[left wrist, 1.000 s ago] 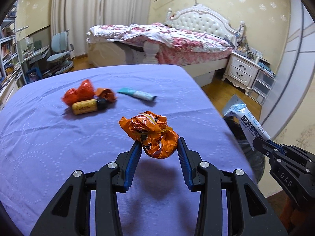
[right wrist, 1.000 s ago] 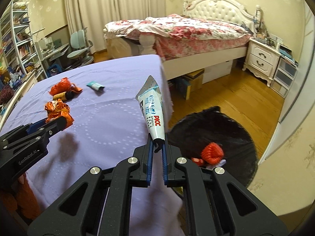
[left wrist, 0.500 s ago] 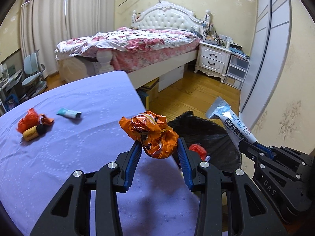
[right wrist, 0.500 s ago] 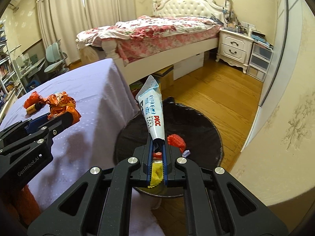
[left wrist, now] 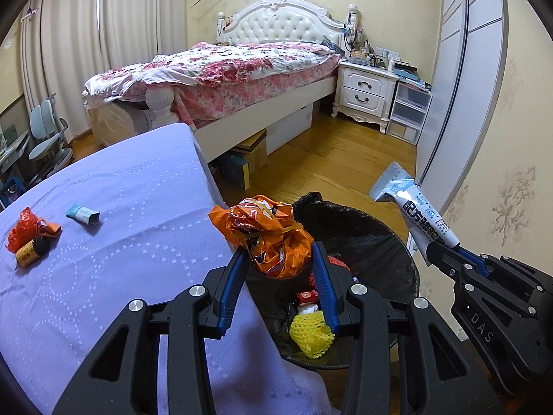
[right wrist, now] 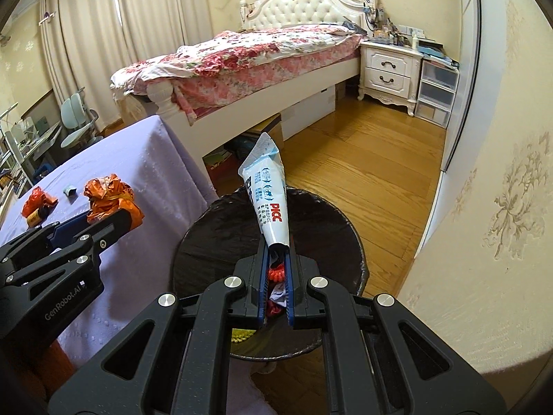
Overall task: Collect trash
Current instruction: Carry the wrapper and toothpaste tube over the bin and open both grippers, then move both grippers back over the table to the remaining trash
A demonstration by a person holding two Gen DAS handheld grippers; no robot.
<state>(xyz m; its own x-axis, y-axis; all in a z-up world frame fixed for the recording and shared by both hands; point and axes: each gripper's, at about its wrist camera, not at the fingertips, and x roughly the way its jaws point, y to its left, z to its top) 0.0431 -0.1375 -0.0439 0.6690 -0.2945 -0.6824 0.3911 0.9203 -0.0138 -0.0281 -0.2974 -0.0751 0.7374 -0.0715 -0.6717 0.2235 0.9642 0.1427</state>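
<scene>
Trash bin | left view: yellow net visible | right view: mostly hidden

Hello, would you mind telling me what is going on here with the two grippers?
A person is clearing trash off the purple table into the black bin. The left gripper holds a crumpled orange wrapper at the bin's edge; the right gripper holds a white tube above it. Some litter remains on the table.

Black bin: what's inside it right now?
The bin holds a yellow foam net, a small red-labelled item and something red. The left tongs and orange wrapper cover the rest.
</scene>
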